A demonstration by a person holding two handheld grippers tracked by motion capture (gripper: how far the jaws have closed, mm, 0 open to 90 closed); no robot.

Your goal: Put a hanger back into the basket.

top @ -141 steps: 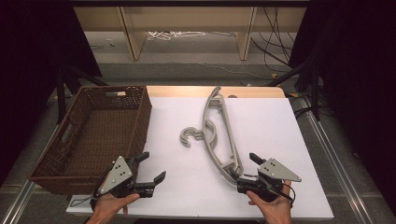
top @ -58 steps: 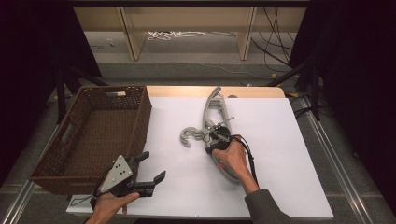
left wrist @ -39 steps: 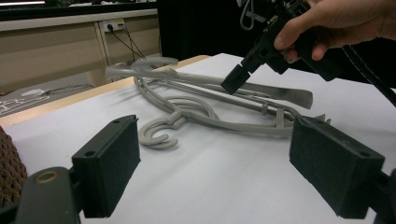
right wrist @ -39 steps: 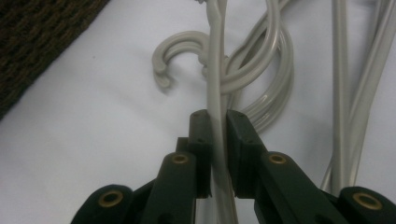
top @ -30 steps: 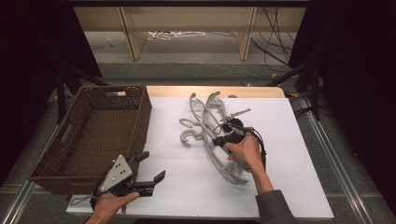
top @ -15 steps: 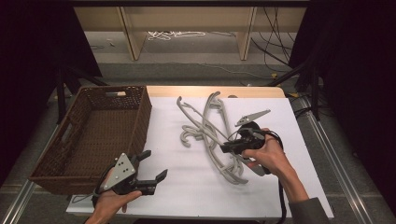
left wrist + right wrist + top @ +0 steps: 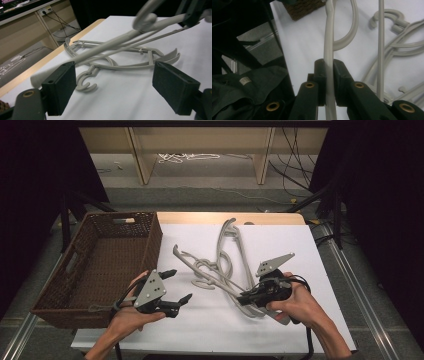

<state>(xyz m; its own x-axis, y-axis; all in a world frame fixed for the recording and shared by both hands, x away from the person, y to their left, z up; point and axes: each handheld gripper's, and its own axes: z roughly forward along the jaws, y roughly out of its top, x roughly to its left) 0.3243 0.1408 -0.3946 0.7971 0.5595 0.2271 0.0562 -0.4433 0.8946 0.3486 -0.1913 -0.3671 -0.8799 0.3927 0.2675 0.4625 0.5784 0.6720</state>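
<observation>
Grey hanger [image 7: 210, 276] – tilted (lifted) – above another

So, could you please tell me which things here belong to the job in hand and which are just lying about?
In the job:
- lifted grey hanger, clamped in the right tool
- left tool, open, its jaws just closing a little with nothing between them
- second grey hanger, flat on the table
- wicker basket, probably the destination

Lying about:
- white cord on the floor
- black cables

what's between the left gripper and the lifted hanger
Only bare white table: the high view shows nothing between the left gripper and the lifted hanger, which the right gripper clamps.
</observation>
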